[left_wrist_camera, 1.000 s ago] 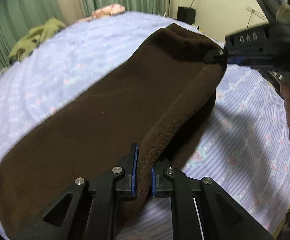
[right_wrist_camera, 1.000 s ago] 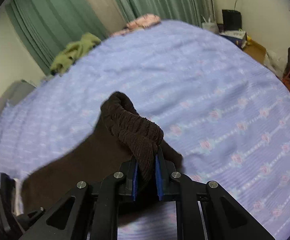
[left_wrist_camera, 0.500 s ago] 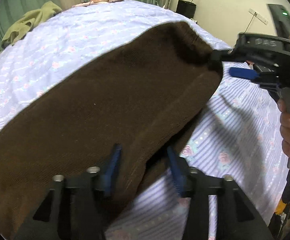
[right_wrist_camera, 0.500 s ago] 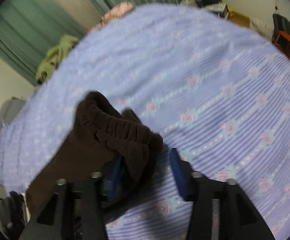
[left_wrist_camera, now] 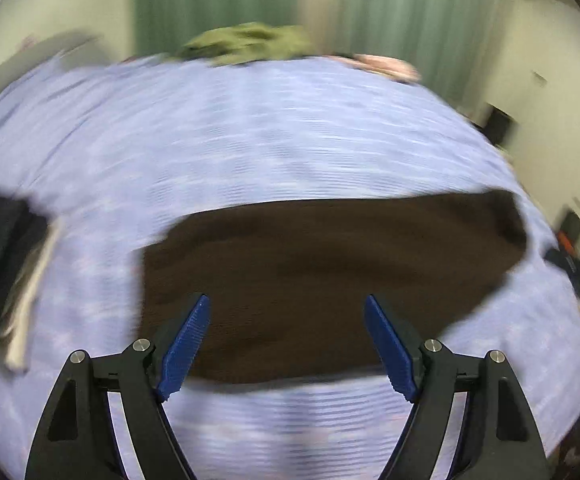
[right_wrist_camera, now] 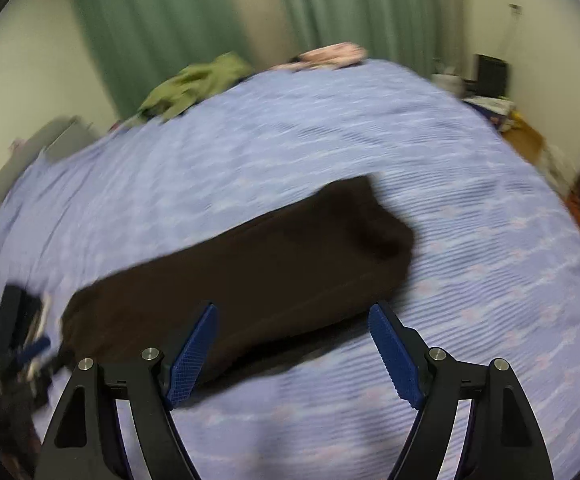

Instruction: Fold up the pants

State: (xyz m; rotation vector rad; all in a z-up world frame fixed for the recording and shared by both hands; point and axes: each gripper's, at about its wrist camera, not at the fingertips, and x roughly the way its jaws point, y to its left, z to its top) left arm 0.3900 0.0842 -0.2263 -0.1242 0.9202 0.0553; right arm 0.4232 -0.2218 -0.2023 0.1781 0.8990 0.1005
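The dark brown pants lie flat in a long folded strip on the lilac flowered bedspread. They also show in the right wrist view, running from lower left to upper right. My left gripper is open and empty, raised above the strip's near edge. My right gripper is open and empty, above the near edge of the pants. Both views are blurred by motion.
A green garment and a pink one lie at the bed's far edge by green curtains. Dark objects lie at the bed's left side. Boxes and a black speaker stand on the floor at right.
Both grippers opened and let go of the pants, then pulled back and up. The pants dropped flat onto the bed.
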